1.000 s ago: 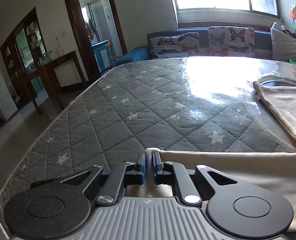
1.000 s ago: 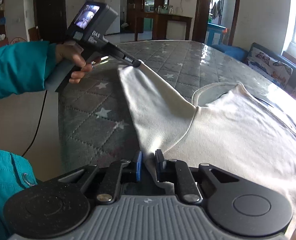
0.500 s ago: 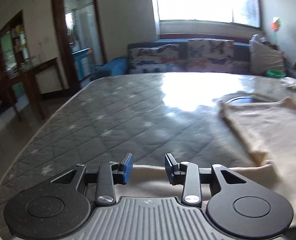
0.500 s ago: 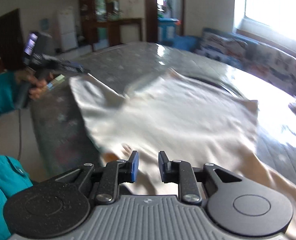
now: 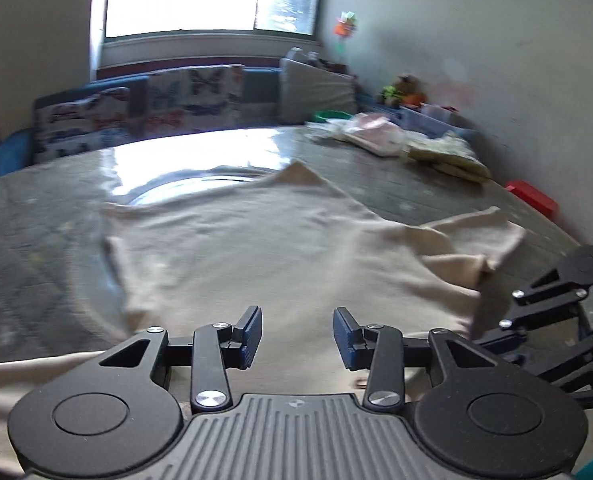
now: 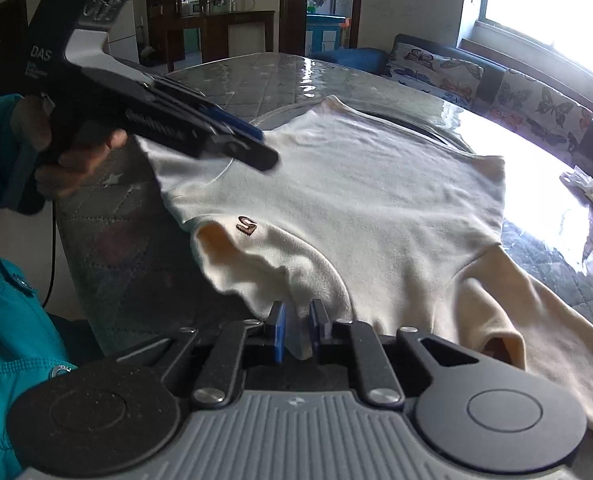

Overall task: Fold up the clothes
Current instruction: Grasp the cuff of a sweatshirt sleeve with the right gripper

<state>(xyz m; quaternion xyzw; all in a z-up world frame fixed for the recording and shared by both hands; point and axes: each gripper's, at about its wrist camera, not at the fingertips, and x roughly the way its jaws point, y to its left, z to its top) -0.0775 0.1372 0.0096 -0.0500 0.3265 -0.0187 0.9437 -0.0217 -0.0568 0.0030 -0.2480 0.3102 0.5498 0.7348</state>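
1. Left wrist view: the left gripper [image 5: 297, 334] stood part open with nothing between its 2 blue pads, which hung over the near edge of the cream shirt [image 5: 280, 248]. The shirt lay spread on the grey quilted mattress [image 5: 24, 240], ahead of the fingers, its body running away toward the window. One sleeve [image 5: 472, 232] trailed off to the right, and the right gripper [image 5: 496, 338] showed at the right edge by that side of the cloth. The picture was blurred

2. Right wrist view: the right gripper [image 6: 297, 330], its jaws having just closed further, sat nearly shut with a fold of the shirt's [image 6: 356, 200] near edge pinched between the pads. The left gripper [image 6: 252, 148], held in a hand [image 6: 72, 160] with a teal sleeve, floated above the far-left part of the shirt, holding nothing

3. Judgement: the shirt's long axis ran away from both grippers. The right one already had its edge, so the fold likely waits on the left taking hold on its own side
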